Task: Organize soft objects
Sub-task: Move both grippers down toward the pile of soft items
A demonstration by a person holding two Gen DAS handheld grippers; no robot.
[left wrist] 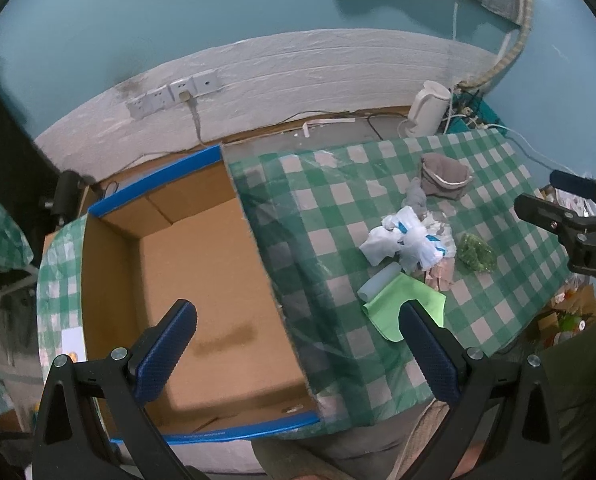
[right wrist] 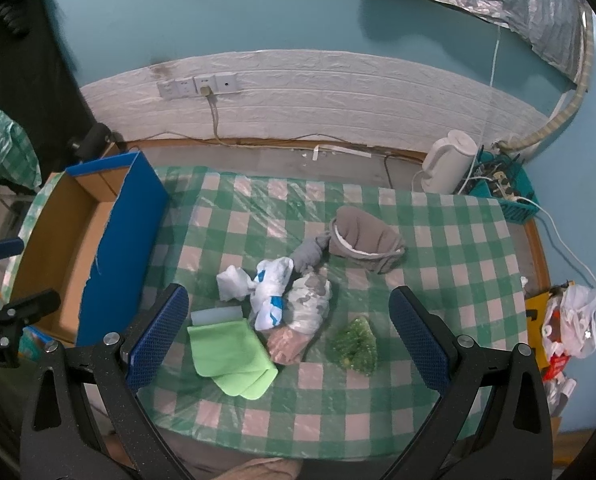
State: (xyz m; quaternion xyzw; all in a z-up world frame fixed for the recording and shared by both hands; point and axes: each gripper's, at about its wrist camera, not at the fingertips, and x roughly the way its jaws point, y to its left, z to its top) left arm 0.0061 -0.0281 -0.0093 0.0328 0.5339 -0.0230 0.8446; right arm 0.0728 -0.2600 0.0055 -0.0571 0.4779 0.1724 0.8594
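While both tongs are held apart and empty, the left gripper point(left wrist: 298, 344) is poised over the cardboard box point(left wrist: 202, 280); the soft objects point(right wrist: 282, 304) are seen heaped mid-tablecloth point(right wrist: 437, 248), beneath the right gripper point(right wrist: 288, 328), with a white kettle point(right wrist: 449, 168) behind.

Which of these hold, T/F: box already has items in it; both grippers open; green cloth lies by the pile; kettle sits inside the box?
1. The cardboard box already holds soft items. False: its inside shows bare cardboard.
2. The left gripper and right gripper are both open. True.
3. The green cloth lies on the checked tablecloth beside the pile. True.
4. The white kettle sits inside the box. False: it stands by the wall, behind the tablecloth.
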